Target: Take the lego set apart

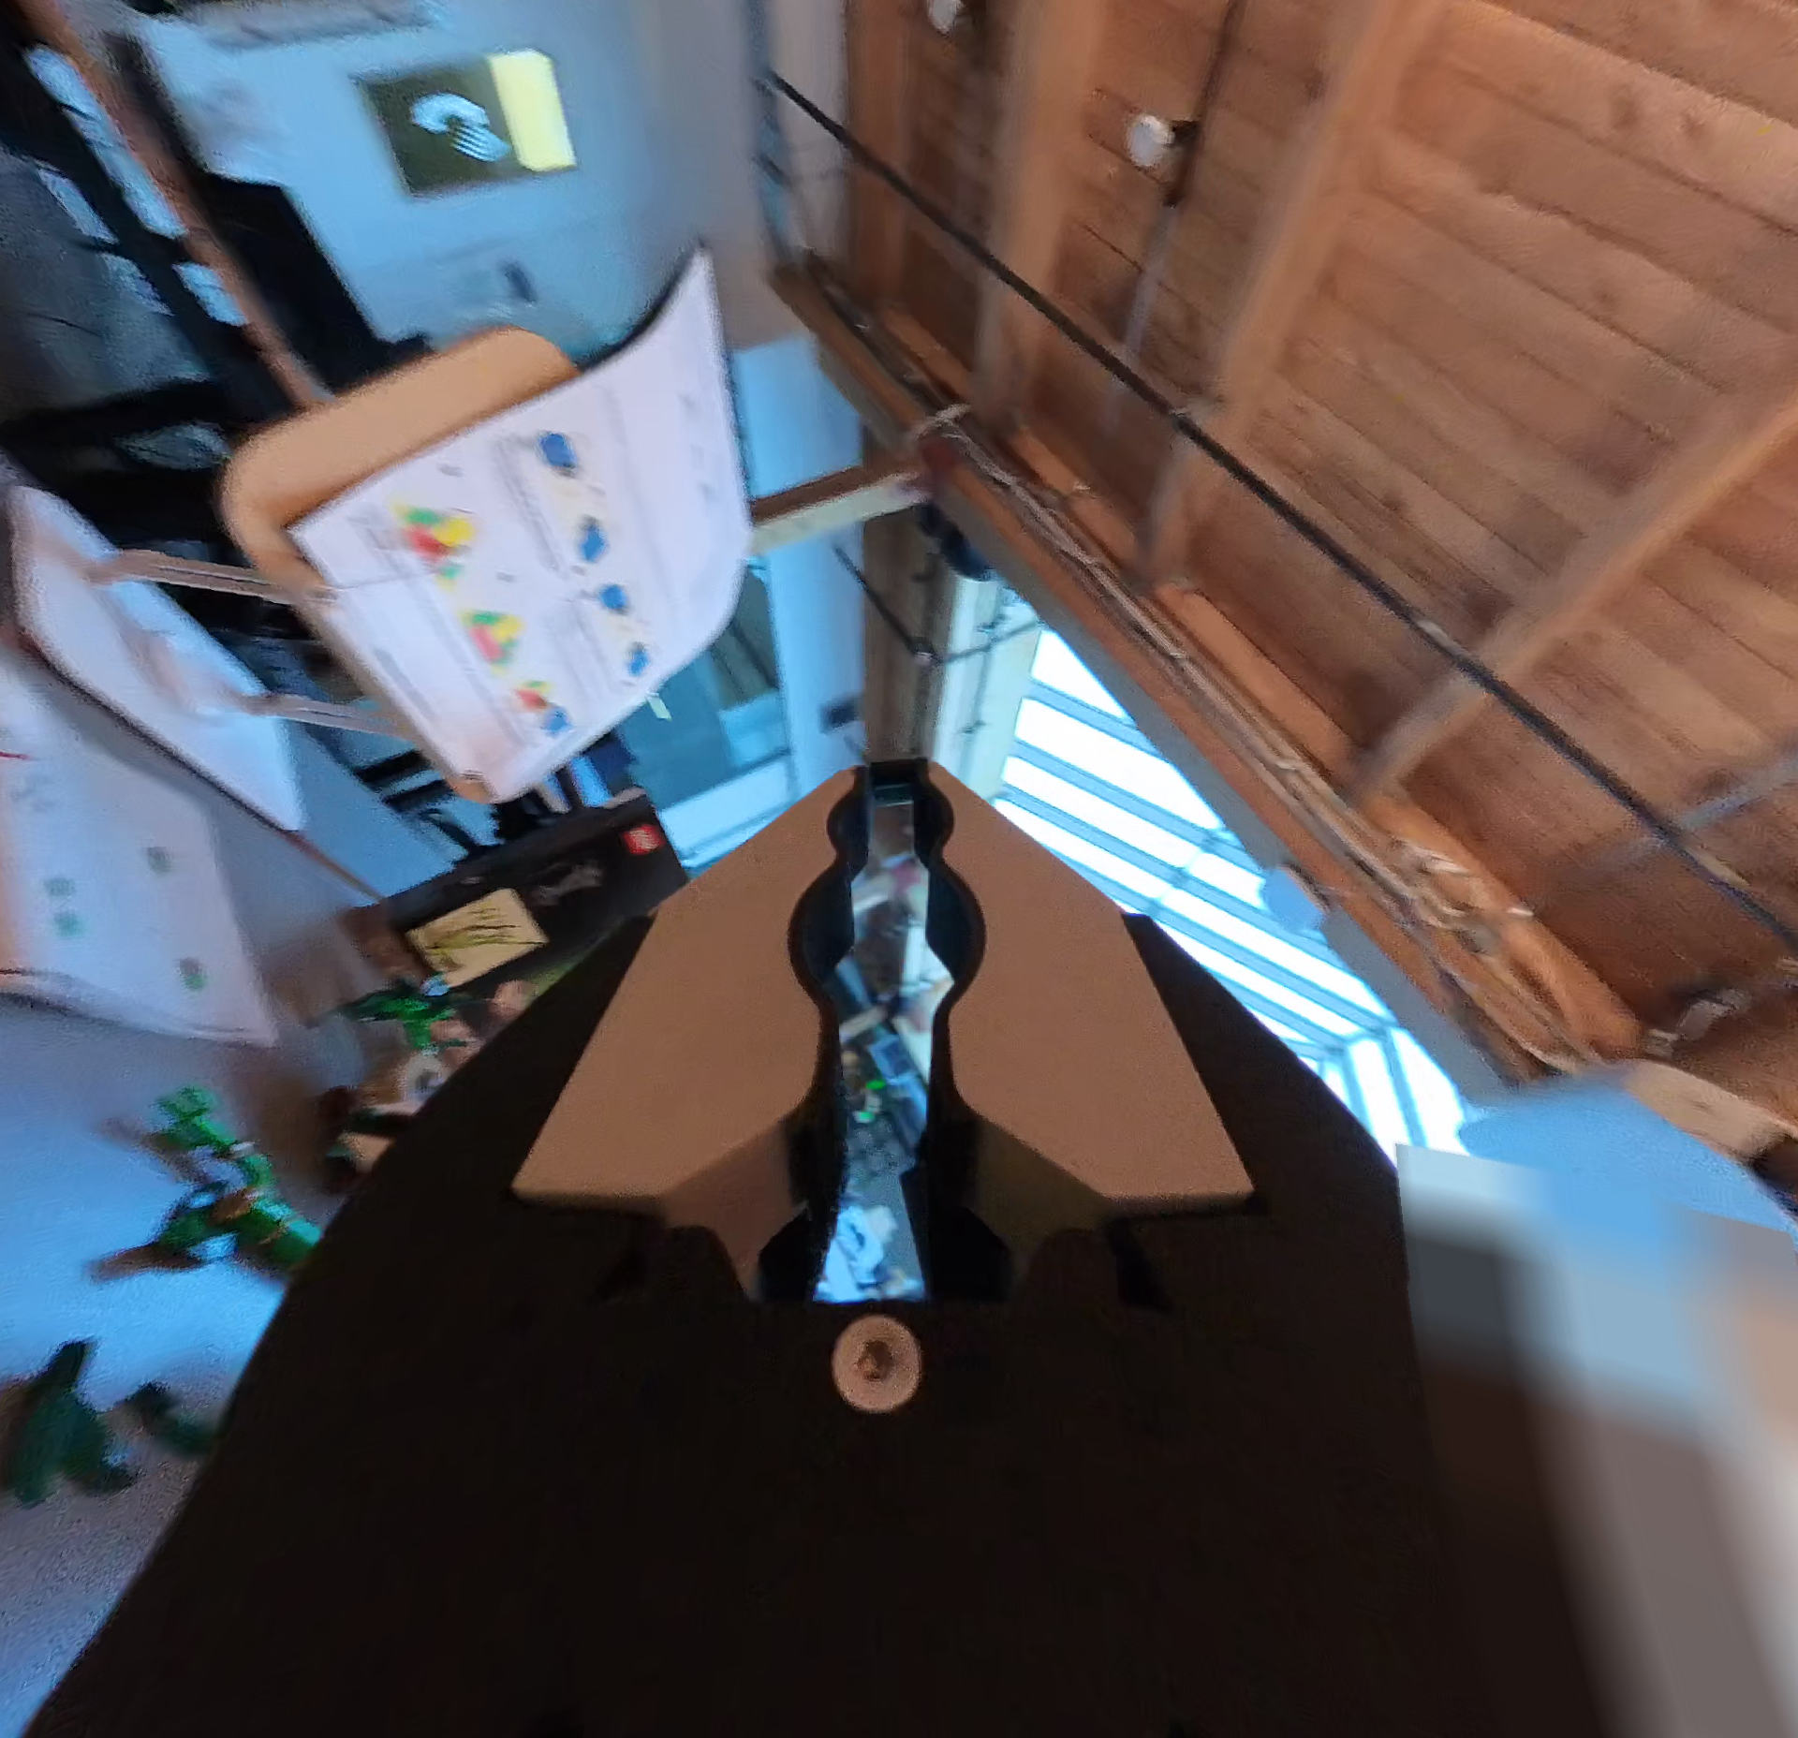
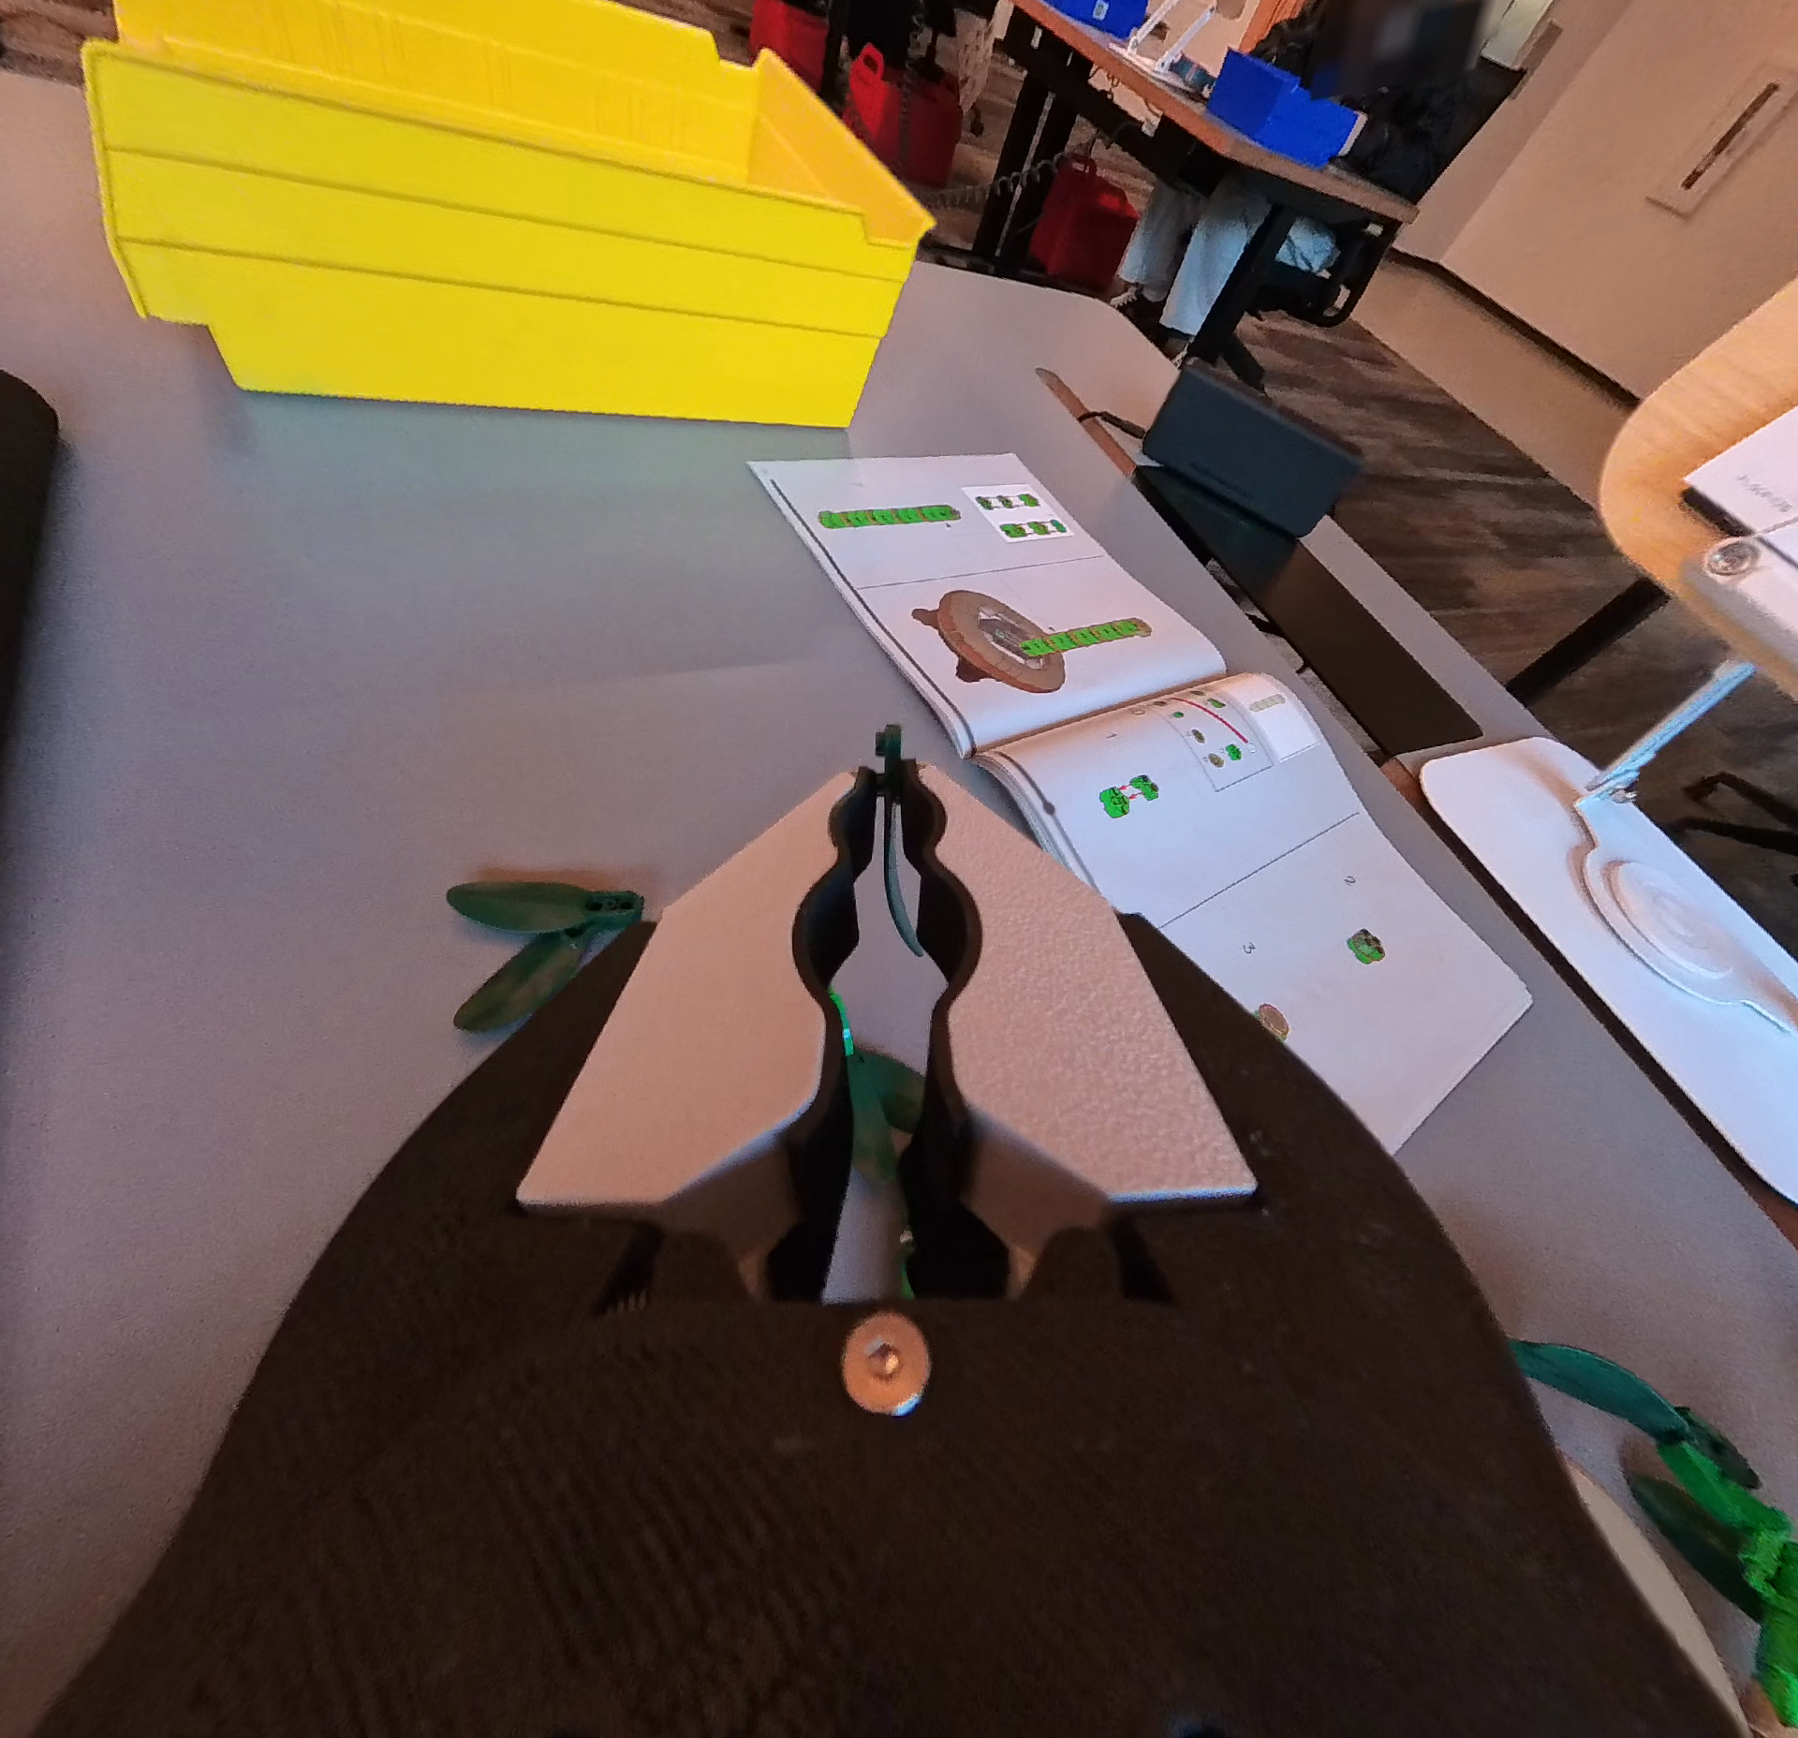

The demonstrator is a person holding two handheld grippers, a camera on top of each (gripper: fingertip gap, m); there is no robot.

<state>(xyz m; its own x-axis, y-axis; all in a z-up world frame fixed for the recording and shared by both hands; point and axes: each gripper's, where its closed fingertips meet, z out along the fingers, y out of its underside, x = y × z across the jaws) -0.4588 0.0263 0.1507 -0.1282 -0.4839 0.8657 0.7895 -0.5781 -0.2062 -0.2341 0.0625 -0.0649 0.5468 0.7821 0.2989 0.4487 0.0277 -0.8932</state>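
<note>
My right gripper (image 2: 890, 779) is shut on a thin dark green lego leaf (image 2: 895, 874) and holds it above the grey table (image 2: 389, 670); the leaf's stud end sticks out past the tips. Two loose dark green leaves (image 2: 535, 913) lie on the table to its left, and more green shows through the gap below the jaws. A green lego plant build (image 2: 1703, 1477) lies at the lower right. My left gripper (image 1: 893, 785) is tilted up toward the ceiling, its jaws nearly closed on a small dark green piece at the tips. Blurred green lego plant parts (image 1: 224, 1185) lie at the left.
A yellow bin (image 2: 506, 232) stands at the table's far left. An open instruction booklet (image 2: 1119, 767) lies to the right of my right gripper. A white stand base (image 2: 1654, 913) sits at the right edge. A printed sheet on a stand (image 1: 545, 563) and a dark lego box (image 1: 545, 884) show in the left wrist view.
</note>
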